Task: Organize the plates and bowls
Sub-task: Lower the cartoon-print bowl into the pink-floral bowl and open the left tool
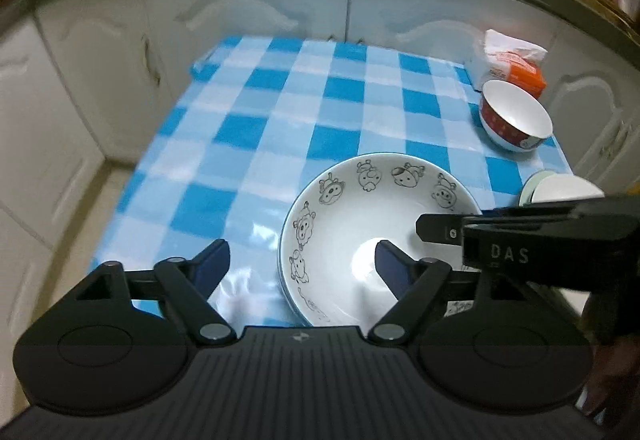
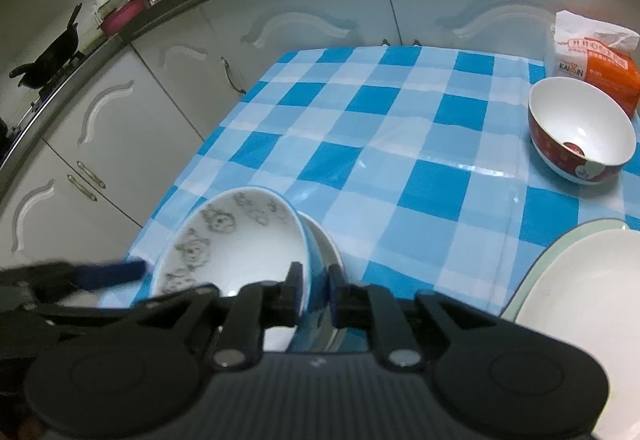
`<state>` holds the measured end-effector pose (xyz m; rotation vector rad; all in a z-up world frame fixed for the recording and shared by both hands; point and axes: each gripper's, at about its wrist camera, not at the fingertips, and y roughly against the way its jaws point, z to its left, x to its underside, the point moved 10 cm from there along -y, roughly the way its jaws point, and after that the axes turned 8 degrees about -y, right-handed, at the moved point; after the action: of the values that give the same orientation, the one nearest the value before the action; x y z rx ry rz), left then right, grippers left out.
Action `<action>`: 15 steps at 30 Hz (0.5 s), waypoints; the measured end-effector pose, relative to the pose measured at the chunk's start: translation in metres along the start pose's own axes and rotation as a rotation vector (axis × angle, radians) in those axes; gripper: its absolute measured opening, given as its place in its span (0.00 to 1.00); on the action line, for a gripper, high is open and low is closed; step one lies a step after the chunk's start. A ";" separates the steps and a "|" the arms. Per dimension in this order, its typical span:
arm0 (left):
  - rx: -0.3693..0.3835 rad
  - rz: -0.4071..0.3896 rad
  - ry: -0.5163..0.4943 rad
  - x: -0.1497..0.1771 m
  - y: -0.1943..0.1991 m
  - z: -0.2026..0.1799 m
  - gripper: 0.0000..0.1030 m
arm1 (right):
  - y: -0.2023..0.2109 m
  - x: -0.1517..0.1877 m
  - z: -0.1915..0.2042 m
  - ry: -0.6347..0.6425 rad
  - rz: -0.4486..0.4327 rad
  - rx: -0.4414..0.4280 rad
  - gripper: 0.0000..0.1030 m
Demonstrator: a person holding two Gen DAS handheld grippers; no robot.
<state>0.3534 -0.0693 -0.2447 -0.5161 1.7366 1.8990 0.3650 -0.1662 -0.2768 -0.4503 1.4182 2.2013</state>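
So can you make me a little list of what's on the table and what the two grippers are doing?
table cover: blue and white checked cloth
cartoon bowl: white inside with animal faces, near edge of the table, sitting in another bowl
red bowl: far right, empty, upright
tissue pack: orange and white, behind the red bowl
plates: white, stacked at the right edge
left gripper: open, one finger outside the cartoon bowl, one over its inside, not pressing
right gripper: shut on the cartoon bowl's rim
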 end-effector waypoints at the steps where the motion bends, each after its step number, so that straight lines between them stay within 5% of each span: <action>1: -0.011 0.008 -0.003 0.002 -0.001 0.002 0.94 | -0.001 0.000 0.001 0.009 0.002 0.002 0.11; 15: -0.003 0.028 0.114 0.012 -0.015 0.027 0.95 | -0.002 -0.001 0.001 -0.009 0.016 -0.033 0.18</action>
<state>0.3549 -0.0408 -0.2608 -0.6146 1.8217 1.9259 0.3665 -0.1646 -0.2776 -0.4419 1.3869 2.2400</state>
